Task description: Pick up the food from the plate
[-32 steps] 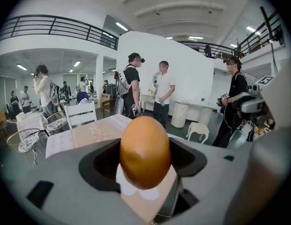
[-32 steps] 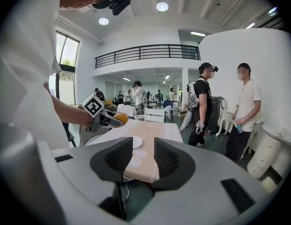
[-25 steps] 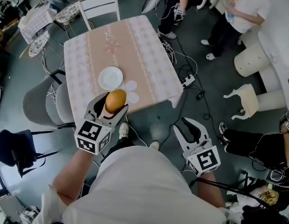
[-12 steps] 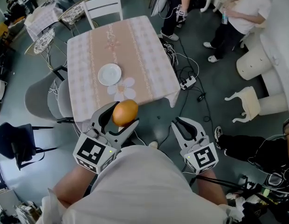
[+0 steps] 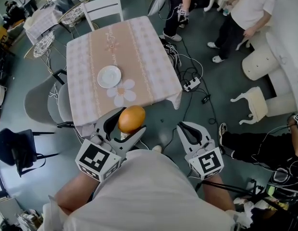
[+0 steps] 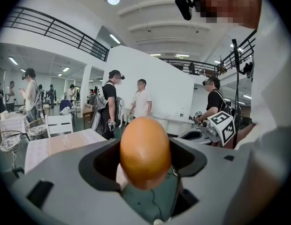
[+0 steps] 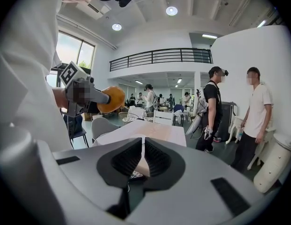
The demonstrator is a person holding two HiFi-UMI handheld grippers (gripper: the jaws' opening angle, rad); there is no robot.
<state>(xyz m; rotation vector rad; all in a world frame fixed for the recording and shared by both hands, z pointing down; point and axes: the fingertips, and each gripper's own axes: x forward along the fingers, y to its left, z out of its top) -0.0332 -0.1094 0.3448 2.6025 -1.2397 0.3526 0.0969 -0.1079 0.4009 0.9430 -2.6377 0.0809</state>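
Note:
An orange egg-shaped piece of food (image 5: pixel 131 119) is clamped in my left gripper (image 5: pixel 126 125), held in the air off the table's near edge, close to my body. In the left gripper view the food (image 6: pixel 145 151) fills the space between the jaws. The white plate (image 5: pixel 109 76) lies empty on the checked table (image 5: pixel 144 47). My right gripper (image 5: pixel 186 130) hangs over the floor to the right. Its jaws are closing, the tips nearly together (image 7: pixel 143 146), and nothing is between them. The right gripper view shows the food (image 7: pixel 111 99) at the left.
A white chair (image 5: pixel 103 6) stands at the table's far end and grey chairs (image 5: pixel 41 105) at its left. A power strip with cables (image 5: pixel 192 83) lies on the floor right of the table. People (image 5: pixel 245 13) stand at the upper right.
My left gripper has carried the food back from over the table's near edge toward my body. The right gripper's jaws have gone from wide apart to nearly together.

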